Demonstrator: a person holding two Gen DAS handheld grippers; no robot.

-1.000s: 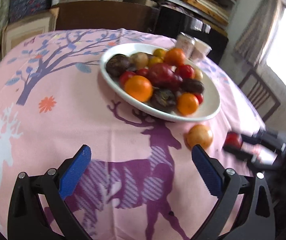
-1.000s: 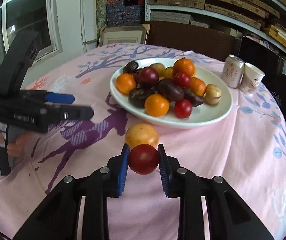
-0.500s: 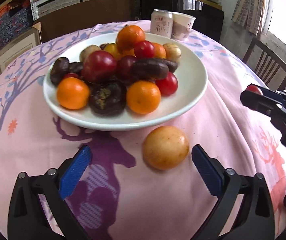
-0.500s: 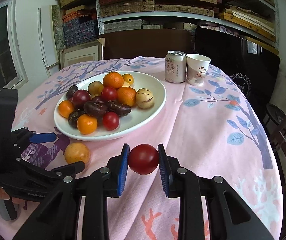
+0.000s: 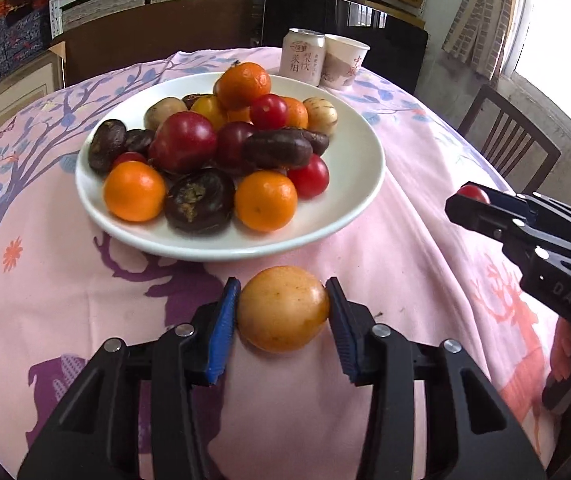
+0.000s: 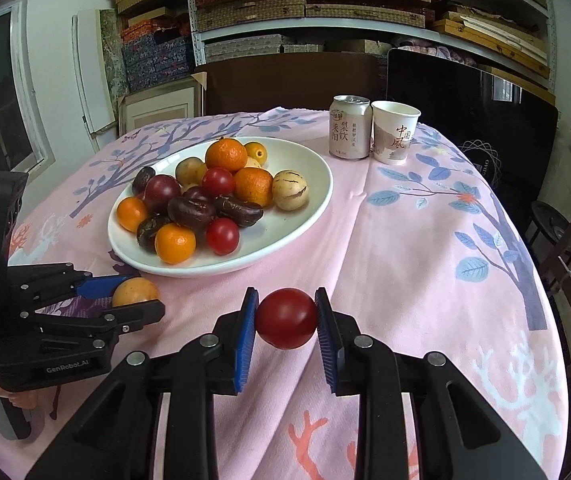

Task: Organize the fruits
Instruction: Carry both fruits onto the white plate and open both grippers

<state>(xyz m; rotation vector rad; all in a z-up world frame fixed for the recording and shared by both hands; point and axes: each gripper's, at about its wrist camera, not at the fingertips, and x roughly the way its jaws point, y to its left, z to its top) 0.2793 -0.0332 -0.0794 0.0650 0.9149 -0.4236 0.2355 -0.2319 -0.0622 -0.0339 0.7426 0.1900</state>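
Left gripper (image 5: 283,312): jaws closed against both flanks of the yellow fruit (image 5: 283,308), which lies on the surface just in front of the plate (image 5: 359,184). Right gripper (image 6: 285,320): jaws clamped on a tomato (image 6: 286,318), held in front of the plate and right of the yellow fruit. Recommend lifting the yellow fruit clear of the plate's rim and releasing low on the bare right side of the plate, since the heaped fruit (image 5: 213,152) could roll.
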